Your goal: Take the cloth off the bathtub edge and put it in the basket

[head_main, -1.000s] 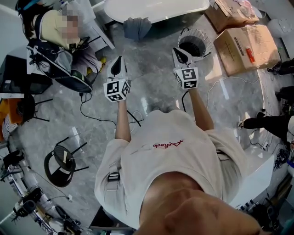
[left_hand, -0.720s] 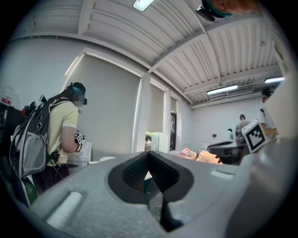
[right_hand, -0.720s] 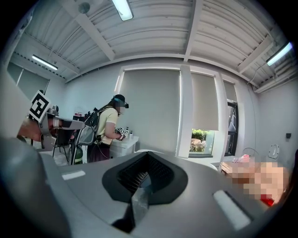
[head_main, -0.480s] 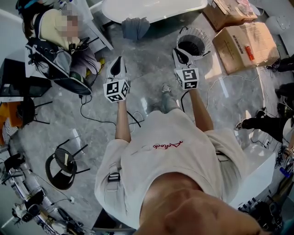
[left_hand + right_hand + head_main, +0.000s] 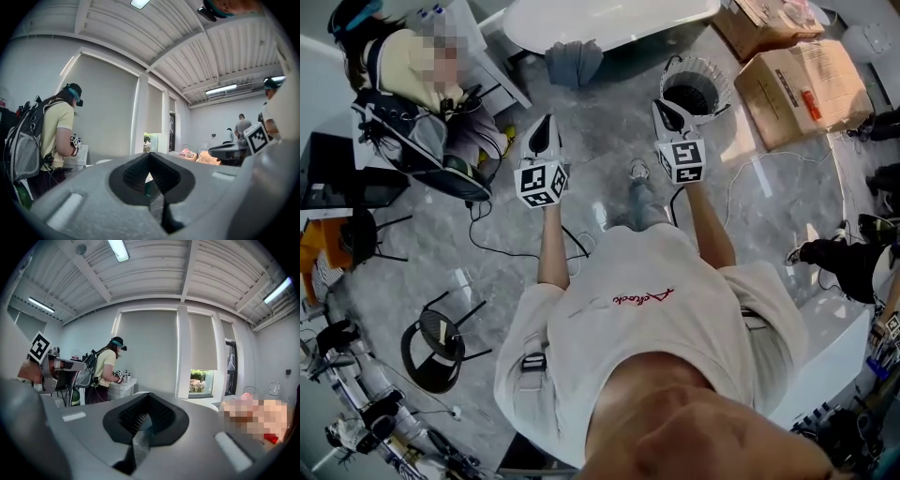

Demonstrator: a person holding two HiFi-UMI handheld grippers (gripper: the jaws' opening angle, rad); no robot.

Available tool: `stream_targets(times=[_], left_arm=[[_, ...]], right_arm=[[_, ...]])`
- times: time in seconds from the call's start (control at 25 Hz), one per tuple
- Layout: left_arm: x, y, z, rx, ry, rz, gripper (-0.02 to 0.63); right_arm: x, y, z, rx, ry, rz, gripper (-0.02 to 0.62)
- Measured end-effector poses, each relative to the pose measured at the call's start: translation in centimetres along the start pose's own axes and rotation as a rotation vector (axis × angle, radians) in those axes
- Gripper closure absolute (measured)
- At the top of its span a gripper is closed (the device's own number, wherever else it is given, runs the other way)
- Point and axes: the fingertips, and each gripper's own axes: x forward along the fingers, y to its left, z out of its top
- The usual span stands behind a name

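In the head view a grey cloth point(image 5: 574, 62) hangs over the rim of the white bathtub point(image 5: 609, 21) at the top. A round wire basket point(image 5: 697, 87) with a dark inside stands on the floor to the cloth's right. My left gripper point(image 5: 546, 125) is held in the air short of the cloth, jaws shut and empty. My right gripper point(image 5: 666, 107) hovers just left of the basket, also shut and empty. Both gripper views look out level across the room, with the left gripper point(image 5: 151, 180) and the right gripper point(image 5: 145, 420) showing closed jaws and neither cloth nor basket.
A person with a backpack point(image 5: 412, 103) stands at a white cabinet to the left. Cardboard boxes point(image 5: 802, 84) lie right of the basket. Cables point(image 5: 502, 246) trail over the grey marble floor, and a black stool point(image 5: 433, 339) stands at lower left. My own foot point(image 5: 639, 187) steps forward between the grippers.
The cloth, bathtub and basket have slid slightly up and left in the head view as I step forward; my foot has come into view. Both grippers stay shut.
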Motion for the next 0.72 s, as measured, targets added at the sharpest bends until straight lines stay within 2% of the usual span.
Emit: stream_targets(times=[0.32,0.72], left_arm=[[2.8,0.6,-0.2,-0.009,-0.005,-0.003,0.606],[8.6,3.1,0.8,0.0,-0.003,0.004,0.606]], right_arm=[[2.2,-1.4,-0.4,-0.006,0.012,0.0,0.589],[8.4,-3.8,0.7,-0.009,0.004,0.016,0.589]])
